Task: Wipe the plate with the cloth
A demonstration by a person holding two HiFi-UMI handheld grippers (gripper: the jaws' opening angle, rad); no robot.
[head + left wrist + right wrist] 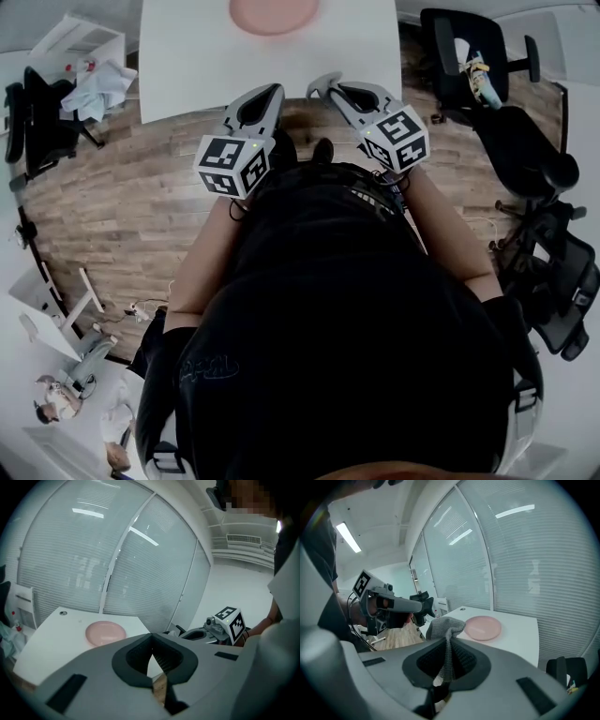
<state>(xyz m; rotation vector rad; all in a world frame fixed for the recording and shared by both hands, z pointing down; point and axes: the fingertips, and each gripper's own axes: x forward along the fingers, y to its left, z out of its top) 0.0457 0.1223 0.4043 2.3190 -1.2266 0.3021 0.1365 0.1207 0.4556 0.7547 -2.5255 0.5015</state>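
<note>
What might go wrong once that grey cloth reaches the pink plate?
The right gripper pinches only a narrow fold of the cloth, so it might slip from the jaws under rubbing. The plate lies loose on the smooth white table; with the left gripper shut, empty and away from it, a push might slide it.

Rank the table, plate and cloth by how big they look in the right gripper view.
Largest: white table. Then pink plate and grey cloth look about alike; the cloth is far nearer the camera, so unranked.
</note>
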